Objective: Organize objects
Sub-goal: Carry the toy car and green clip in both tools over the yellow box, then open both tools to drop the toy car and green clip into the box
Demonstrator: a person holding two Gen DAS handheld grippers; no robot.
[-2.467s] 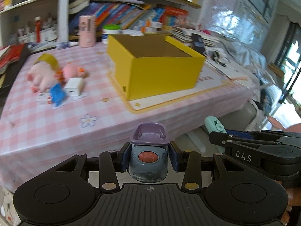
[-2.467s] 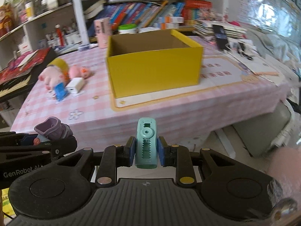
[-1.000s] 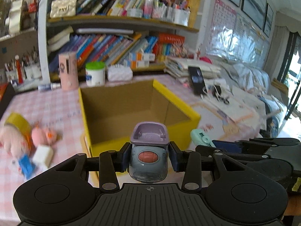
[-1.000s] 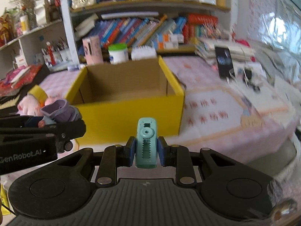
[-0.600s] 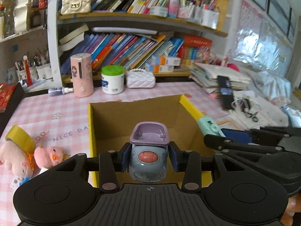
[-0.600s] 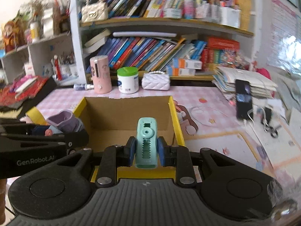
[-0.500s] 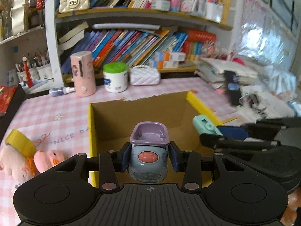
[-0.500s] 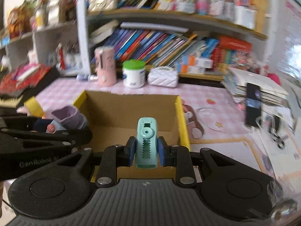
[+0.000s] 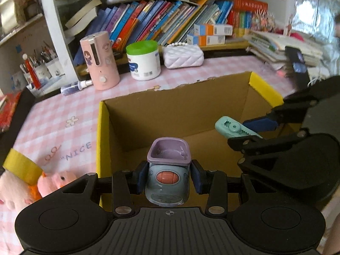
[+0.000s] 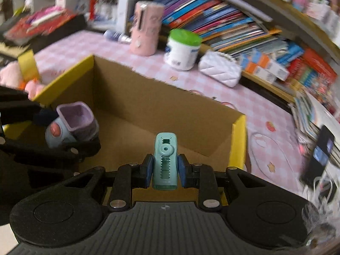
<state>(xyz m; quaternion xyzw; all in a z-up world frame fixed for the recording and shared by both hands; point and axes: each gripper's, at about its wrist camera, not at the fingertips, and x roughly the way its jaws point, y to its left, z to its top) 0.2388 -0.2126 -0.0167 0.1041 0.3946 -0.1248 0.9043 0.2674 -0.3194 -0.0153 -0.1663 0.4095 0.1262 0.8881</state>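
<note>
My left gripper (image 9: 169,177) is shut on a grey-blue toy car with a purple top (image 9: 167,176) and holds it over the near left part of the open yellow cardboard box (image 9: 102,131). My right gripper (image 10: 165,167) is shut on a mint-green clip-like toy (image 10: 165,161) and holds it over the same box (image 10: 238,144), to the right of the left gripper. The toy car also shows in the right wrist view (image 10: 70,125), and the green toy in the left wrist view (image 9: 231,128). The box floor in view is bare.
The box sits on a pink checked tablecloth (image 9: 63,114). Pink plush toys (image 9: 57,180) and a yellow tape roll (image 9: 21,165) lie left of it. Behind it stand a pink dispenser (image 9: 99,61), a green-lidded jar (image 9: 143,60), a white purse (image 9: 182,55) and bookshelves.
Both grippers have moved forward and down over the box, still holding their toys. The box now fills more of both views, and the right wrist view has swung left.
</note>
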